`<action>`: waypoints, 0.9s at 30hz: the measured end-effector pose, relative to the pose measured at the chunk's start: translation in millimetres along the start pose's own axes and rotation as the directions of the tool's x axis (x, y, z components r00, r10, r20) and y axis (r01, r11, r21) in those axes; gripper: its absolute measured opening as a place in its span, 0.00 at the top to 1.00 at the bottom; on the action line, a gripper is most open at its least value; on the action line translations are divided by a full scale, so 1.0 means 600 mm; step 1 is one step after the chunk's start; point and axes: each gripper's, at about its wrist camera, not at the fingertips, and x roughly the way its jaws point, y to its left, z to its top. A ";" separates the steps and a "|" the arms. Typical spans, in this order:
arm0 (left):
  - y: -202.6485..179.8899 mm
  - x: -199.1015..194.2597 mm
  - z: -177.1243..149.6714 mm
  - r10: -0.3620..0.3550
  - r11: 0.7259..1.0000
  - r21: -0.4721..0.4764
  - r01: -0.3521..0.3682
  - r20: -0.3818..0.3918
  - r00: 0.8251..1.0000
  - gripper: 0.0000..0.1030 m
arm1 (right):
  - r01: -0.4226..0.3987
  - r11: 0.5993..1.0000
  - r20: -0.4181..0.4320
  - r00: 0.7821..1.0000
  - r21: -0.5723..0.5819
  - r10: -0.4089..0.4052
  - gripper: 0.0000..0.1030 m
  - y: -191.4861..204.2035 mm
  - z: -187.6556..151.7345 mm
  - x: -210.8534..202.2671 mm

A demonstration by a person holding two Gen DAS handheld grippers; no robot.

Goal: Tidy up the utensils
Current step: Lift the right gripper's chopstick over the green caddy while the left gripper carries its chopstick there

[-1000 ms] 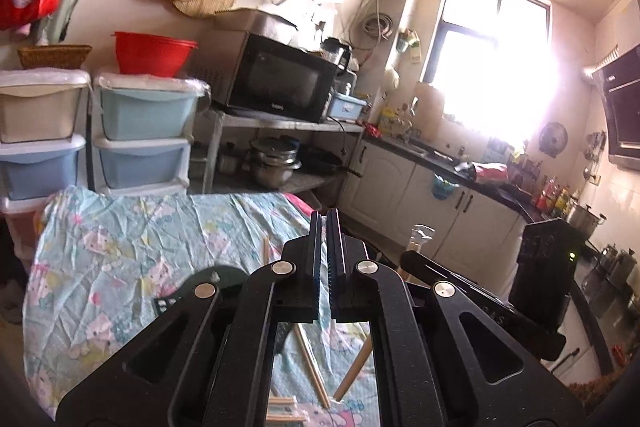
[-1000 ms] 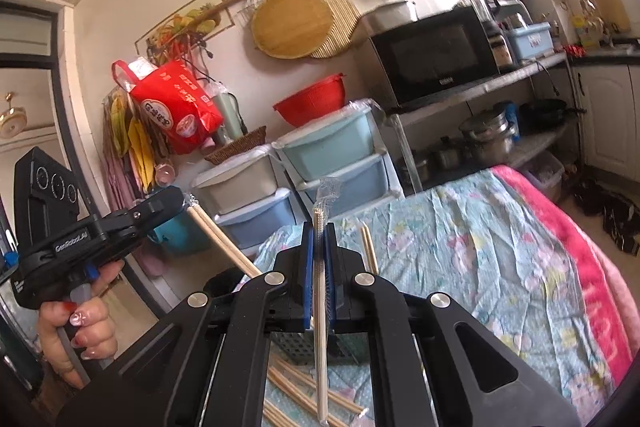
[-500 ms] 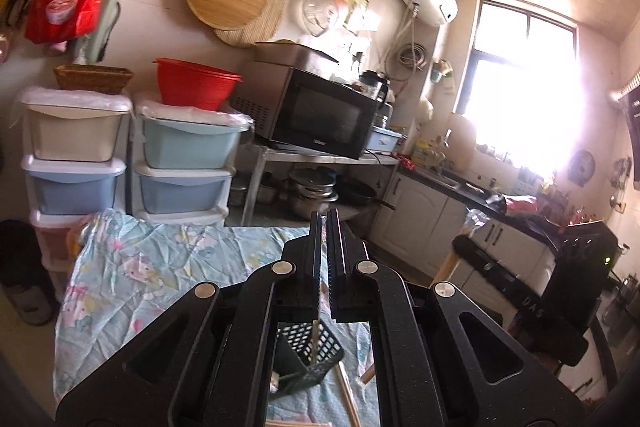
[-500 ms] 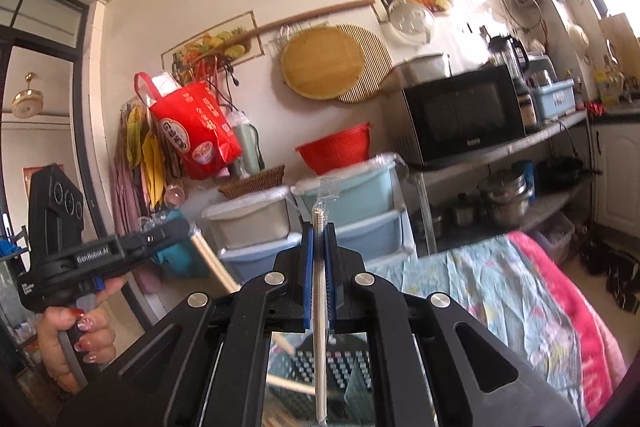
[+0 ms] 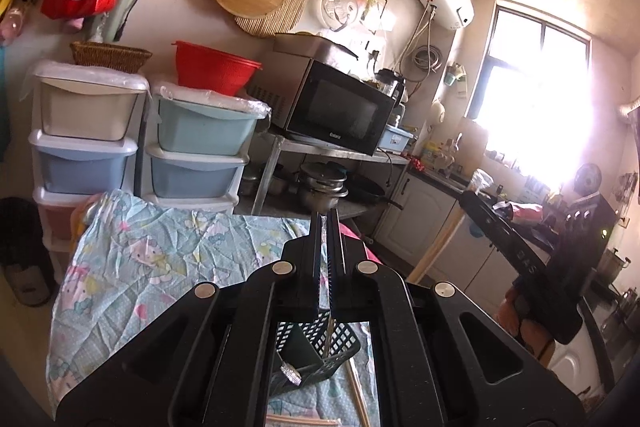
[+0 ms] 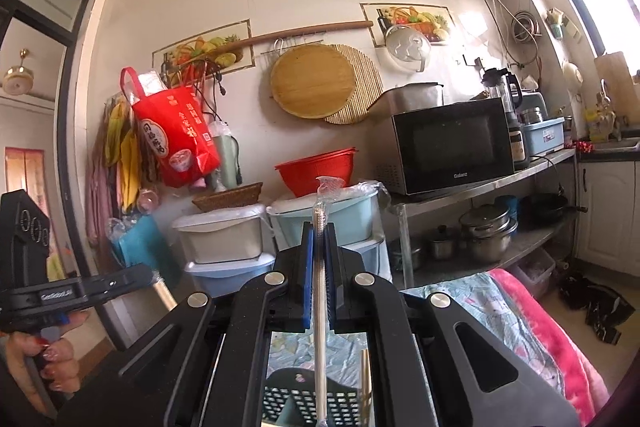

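Both hand-held grippers have lifted since 1.0 s ago, and the black mesh utensil basket (image 5: 320,351) now sits in view directly beneath them, where loose chopsticks lay before. Nearest, the right hand-held gripper (image 6: 319,259) is clamped on a wrapped pair of chopsticks (image 6: 320,307), held upright with its crinkled clear wrapper tip sticking out above the jaws and its lower end hanging over the basket. The left hand-held gripper (image 5: 327,247) is closed on something thin; a slim rod runs down from it into the basket. A few bare chopsticks (image 5: 356,391) lie on the floral cloth-covered surface (image 5: 132,267) just right of the basket. Judged risk: the light basket could tip if a stick strikes its rim, or the slick wrapper could slip in the jaws and drop outside. Farther off stand the storage drawers (image 5: 192,147) and microwave (image 5: 340,107).
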 end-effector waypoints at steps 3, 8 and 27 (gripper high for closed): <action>0.001 0.006 -0.011 0.005 1.000 0.005 -0.005 -0.012 1.000 0.99 | 0.011 1.000 -0.009 1.000 -0.003 -0.011 0.95 -0.004 -0.014 0.014; 0.004 0.016 -0.027 0.009 1.000 0.019 -0.008 -0.033 0.999 0.99 | 0.030 0.999 -0.026 0.999 -0.023 -0.030 0.95 -0.010 -0.041 0.036; 0.031 0.053 -0.089 0.032 0.999 -0.011 -0.033 -0.095 0.995 0.99 | 0.025 1.000 -0.109 0.994 -0.012 -0.026 0.95 -0.012 -0.120 0.076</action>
